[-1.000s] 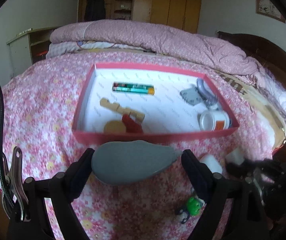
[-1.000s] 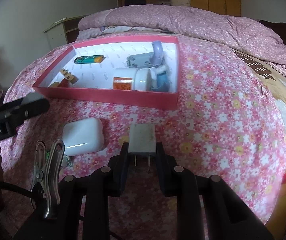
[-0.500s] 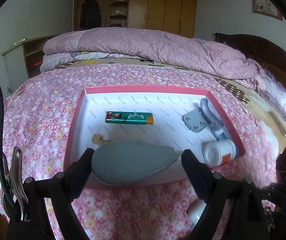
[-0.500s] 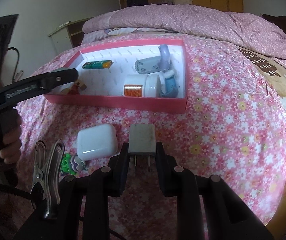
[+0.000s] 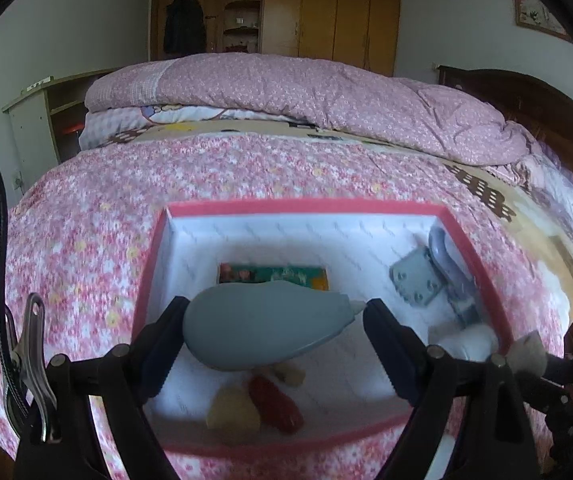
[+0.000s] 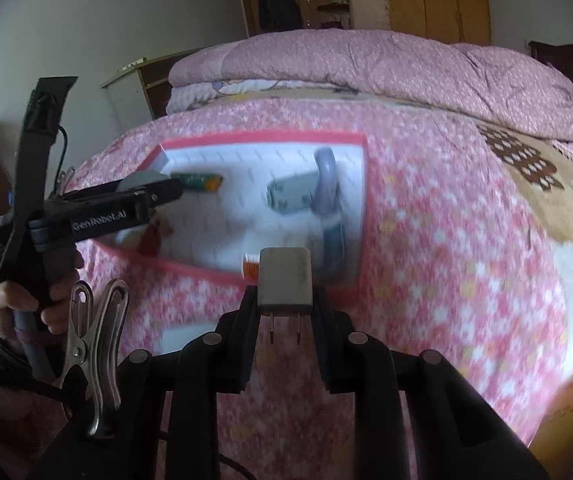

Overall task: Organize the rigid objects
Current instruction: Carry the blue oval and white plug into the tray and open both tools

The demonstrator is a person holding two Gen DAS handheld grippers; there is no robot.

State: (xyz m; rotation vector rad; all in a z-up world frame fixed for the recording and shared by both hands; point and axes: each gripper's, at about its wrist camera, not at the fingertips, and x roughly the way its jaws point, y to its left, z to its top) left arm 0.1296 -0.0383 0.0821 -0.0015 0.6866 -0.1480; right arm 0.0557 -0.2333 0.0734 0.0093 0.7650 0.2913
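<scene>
Both of my claws had travelled toward the box since a second earlier: my left claw point(image 5: 274, 344), which had hung short of the near wall, now hovered over the tray's interior, and my right claw point(image 6: 284, 308) had lifted its load off the bedspread.

Nearest to me, the left claw was spread wide and clamped across the long grey teardrop-shaped plastic piece point(image 5: 262, 324); its pale tip reached the right pad, so I judged it grasped, not loose. My right claw was clenched narrowly on the small white square wall-plug charger point(image 6: 285, 278), prongs pointing back at me, held above the pink floral bedspread point(image 6: 446, 264) just short of the box's near corner.

Below and beyond lay the shallow pink-rimmed cardboard box with the white lining point(image 5: 158, 248). Already inside, near the front wall, were a blurred red piece point(image 5: 274, 398) beside a tan wooden piece point(image 5: 232, 412); farther in lay the green cylindrical battery with an orange end point(image 5: 272, 275); to the right, the grey metal hinge plate point(image 5: 416, 282), a lilac curved handle point(image 5: 440, 244) and a white jar point(image 5: 470, 340) in the right corner.

By my reckoning the sorting was well along: several things were boxed and two more were on the way. A white blurred object point(image 6: 172, 338) showed on the bedspread by my right claw, so something remained outside.

Farthest off, the rolled pink quilt point(image 5: 306, 92) and wooden wardrobe point(image 5: 346, 16) closed the room.
</scene>
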